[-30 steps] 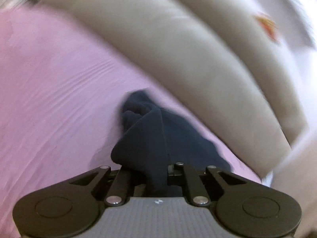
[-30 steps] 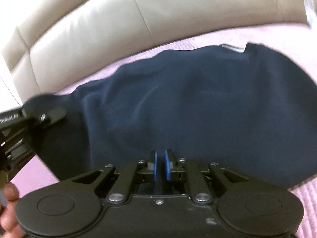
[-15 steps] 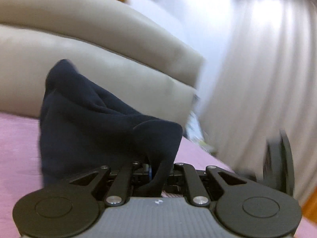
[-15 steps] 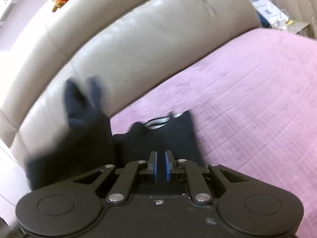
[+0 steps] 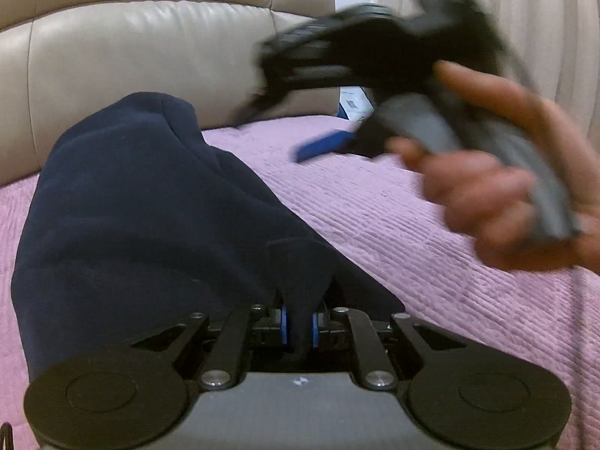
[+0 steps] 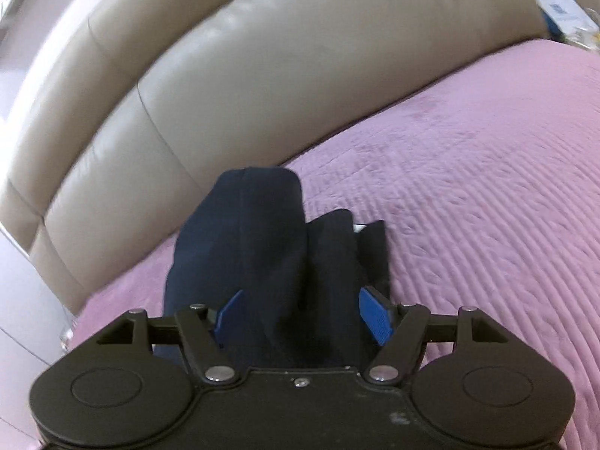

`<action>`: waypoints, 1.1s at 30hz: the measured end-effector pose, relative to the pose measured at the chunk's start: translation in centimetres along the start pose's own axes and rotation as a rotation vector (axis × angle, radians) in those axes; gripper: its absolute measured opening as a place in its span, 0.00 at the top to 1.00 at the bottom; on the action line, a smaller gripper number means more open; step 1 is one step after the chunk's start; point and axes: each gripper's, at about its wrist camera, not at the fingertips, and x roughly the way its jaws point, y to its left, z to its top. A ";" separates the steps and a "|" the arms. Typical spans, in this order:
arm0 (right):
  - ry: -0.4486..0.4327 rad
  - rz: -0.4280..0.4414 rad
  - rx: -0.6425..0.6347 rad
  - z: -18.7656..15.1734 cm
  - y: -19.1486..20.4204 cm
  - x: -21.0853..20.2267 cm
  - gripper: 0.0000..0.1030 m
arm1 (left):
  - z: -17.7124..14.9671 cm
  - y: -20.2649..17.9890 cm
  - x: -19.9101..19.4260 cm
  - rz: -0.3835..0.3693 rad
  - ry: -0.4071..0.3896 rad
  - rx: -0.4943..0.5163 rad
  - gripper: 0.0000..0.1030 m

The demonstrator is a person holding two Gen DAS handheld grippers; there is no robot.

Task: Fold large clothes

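Two hand-held grippers work over one dark garment. The left hand-held gripper (image 5: 299, 325) is clenched on a fold of the navy garment (image 5: 142, 217), the cloth pinched between its blue pads (image 5: 284, 324) and rising in a bunched mound just ahead of them. The right hand-held gripper (image 6: 303, 317) stands released, its blue pads (image 6: 375, 317) spread wide to either side of the garment (image 6: 262, 247), which lies between them without being gripped. In the left wrist view that same right hand-held gripper (image 5: 322, 112) shows blurred, above the bed and to the right of the mound, held in the person's right hand (image 5: 498, 195). The garment rests gathered in folds on the pink quilted bedspread (image 6: 468, 187), near the beige padded headboard (image 6: 262, 75). A pale curtain (image 5: 543, 30) hangs beyond the bed's far corner, with a white and blue packet (image 5: 354, 103) beside the headboard's end.
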 end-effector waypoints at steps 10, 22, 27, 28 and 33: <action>0.056 0.117 -0.026 1.5 1.8 2.8 0.90 | 0.7 1.3 -1.1 -0.051 -0.013 -0.031 0.88; -0.004 -0.156 -0.039 -0.4 -1.0 1.2 0.92 | 3.9 1.2 1.7 -0.282 0.048 -0.084 0.88; 0.016 -0.200 -0.058 -1.6 -1.0 2.9 0.81 | 1.3 2.0 2.8 -0.309 0.120 -0.079 0.88; 0.017 -0.205 -0.052 -1.2 -1.0 2.5 0.57 | 1.2 1.8 2.0 -0.320 0.113 -0.054 0.85; -0.066 -0.184 -0.004 1.1 -1.0 -2.8 0.35 | 2.1 3.4 -4.1 -0.288 0.013 -0.038 0.71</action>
